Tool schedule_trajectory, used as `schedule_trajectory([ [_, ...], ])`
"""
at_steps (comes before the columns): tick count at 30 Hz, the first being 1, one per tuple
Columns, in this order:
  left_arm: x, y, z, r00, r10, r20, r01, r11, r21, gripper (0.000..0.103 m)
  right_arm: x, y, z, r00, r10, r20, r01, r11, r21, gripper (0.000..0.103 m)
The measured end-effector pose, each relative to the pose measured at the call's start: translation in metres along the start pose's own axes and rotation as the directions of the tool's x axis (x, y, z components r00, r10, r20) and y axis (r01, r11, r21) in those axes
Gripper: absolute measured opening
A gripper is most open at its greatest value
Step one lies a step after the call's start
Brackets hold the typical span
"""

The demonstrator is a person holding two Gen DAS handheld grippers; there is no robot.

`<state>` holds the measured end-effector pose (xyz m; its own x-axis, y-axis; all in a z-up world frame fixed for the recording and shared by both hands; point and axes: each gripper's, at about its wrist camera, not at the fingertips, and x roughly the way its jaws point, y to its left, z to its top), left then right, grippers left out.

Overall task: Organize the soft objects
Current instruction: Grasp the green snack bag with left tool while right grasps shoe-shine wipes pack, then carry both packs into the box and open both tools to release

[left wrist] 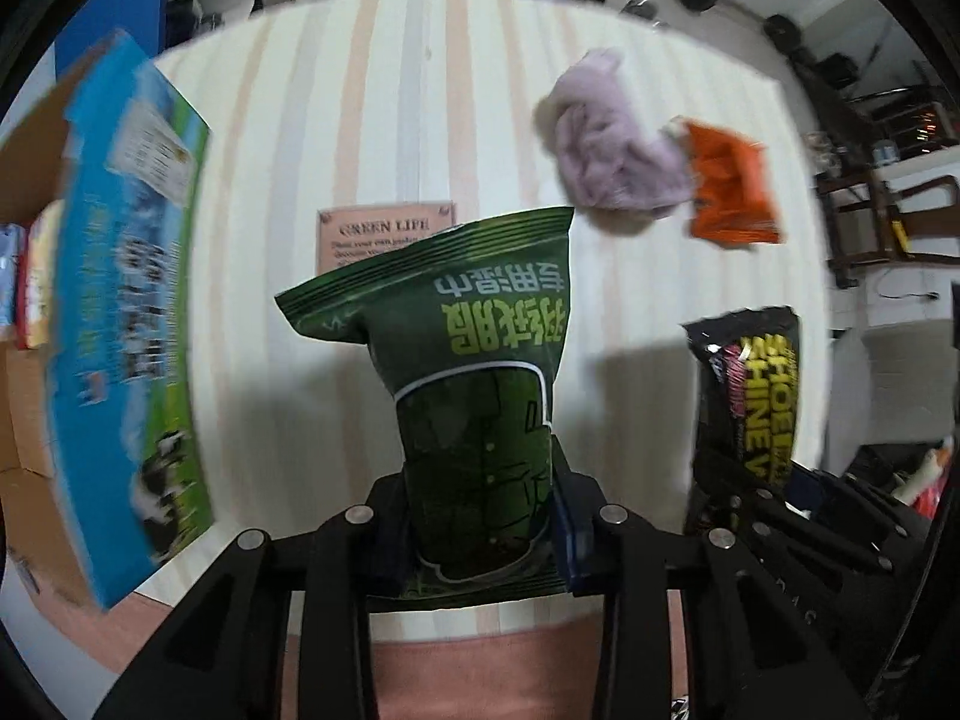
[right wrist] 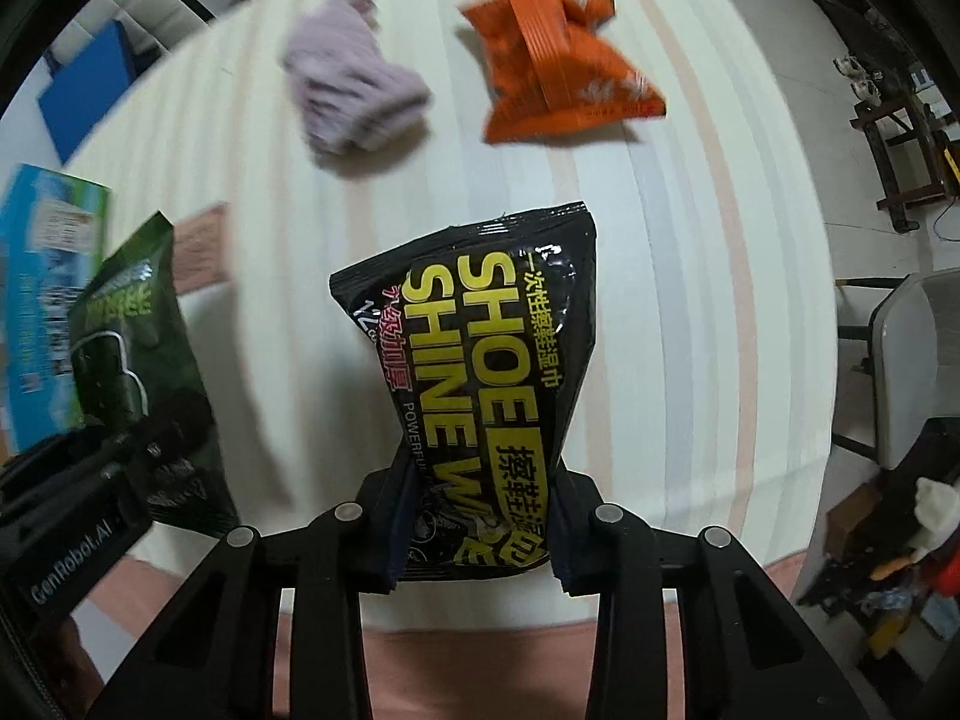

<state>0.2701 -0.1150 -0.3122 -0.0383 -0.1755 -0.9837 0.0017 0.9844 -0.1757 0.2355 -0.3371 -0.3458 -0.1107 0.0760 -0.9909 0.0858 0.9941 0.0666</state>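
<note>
Green wipe pack (left wrist: pixel 480 372) hangs clamped at one end in the left gripper (left wrist: pixel 480 534), clear of the striped bench (left wrist: pixel 360 120). Black shoe-shine pack (right wrist: pixel 480 372) hangs likewise in the right gripper (right wrist: pixel 480 534), pinched narrow at the waist. Both are soft, light film pouches; the glossy skin is probably slippery, so grip across the filled body, not the thin seam. Purple cloth (right wrist: pixel 354 102) and orange pack (right wrist: pixel 564 72) lie far on the bench; a blue carton (left wrist: pixel 132 300) stands left.

We see a glossy plastic black wipes pack (right wrist: pixel 480 372) and green pack (left wrist: pixel 474 372). The lilac cloth (left wrist: pixel 612 138) looks fuzzy; the striped tablecloth (left wrist: pixel 372 120) matt.
</note>
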Motion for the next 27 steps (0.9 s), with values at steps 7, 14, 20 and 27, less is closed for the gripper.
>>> schedule_trajectory([
  [7,-0.088,0.041,-0.033,0.989,-0.059,0.132,0.053,0.997,0.050,0.031,-0.081,0.040,-0.035,0.980,0.160,0.115,-0.160,0.987,-0.003,0.038],
  [14,-0.136,0.133,-0.038,0.978,-0.004,0.210,0.005,1.000,-0.004,0.031,-0.144,0.153,-0.043,0.942,0.295,0.157,-0.280,0.953,-0.113,0.038],
  [20,-0.155,0.227,-0.038,0.977,0.062,0.206,-0.044,0.995,-0.094,0.031,-0.148,0.272,-0.046,0.924,0.366,0.109,-0.342,0.920,-0.189,0.038],
  [27,-0.128,0.332,-0.027,0.996,0.039,0.081,-0.015,0.962,-0.272,0.031,-0.091,0.370,-0.039,0.918,0.397,-0.010,-0.394,0.908,-0.141,0.038],
])
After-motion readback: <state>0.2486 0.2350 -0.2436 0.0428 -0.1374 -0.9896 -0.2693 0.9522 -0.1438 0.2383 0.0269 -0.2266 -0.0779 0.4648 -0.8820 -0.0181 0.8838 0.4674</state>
